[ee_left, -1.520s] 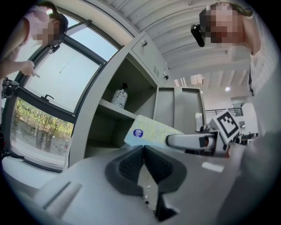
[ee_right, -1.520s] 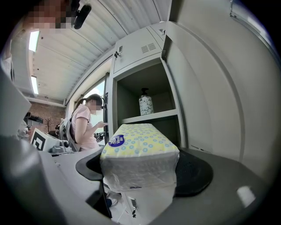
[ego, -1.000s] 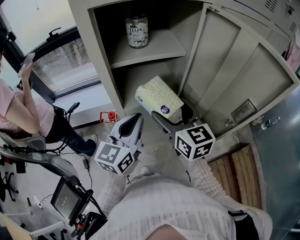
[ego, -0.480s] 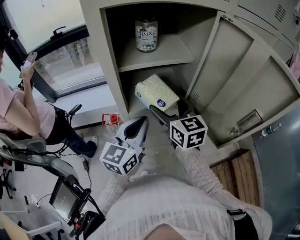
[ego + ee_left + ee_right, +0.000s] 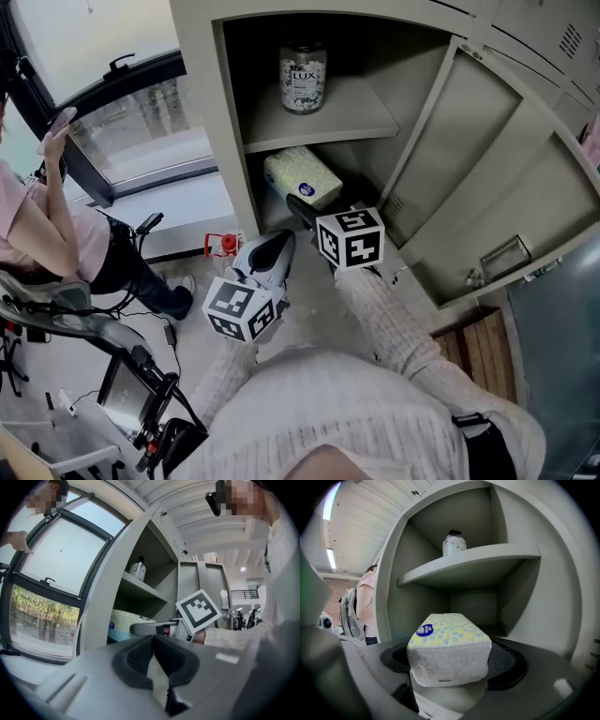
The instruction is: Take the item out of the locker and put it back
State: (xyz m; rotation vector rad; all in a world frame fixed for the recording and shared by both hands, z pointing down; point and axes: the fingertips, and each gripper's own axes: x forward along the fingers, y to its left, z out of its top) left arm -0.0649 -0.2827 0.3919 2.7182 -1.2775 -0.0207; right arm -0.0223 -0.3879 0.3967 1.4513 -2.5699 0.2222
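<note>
- Grey concrete floor runs below a beige metal locker whose door stands swung wide to the right.
- Inside, one shelf splits the locker into an upper and a lower compartment.
- On the shelf, towards its back left corner, a LUX bottle stands upright.
- The task's thing, a tissue pack with a yellow dotted top and a blue round label, sits in the lower compartment just under the shelf's front edge, towards the left wall.
- Whether the pack rests on the compartment floor cannot be told.
- The right gripper reaches into that compartment, its jaws set wide with both pads pressed on the pack's long sides, so it grips the pack.
- Its marker cube sits just outside the locker's front edge.
- The left gripper hangs outside the locker, beside its lower left corner, jaws together with nothing between them.
- At the far left a person in a pink top sits by a window.
</note>
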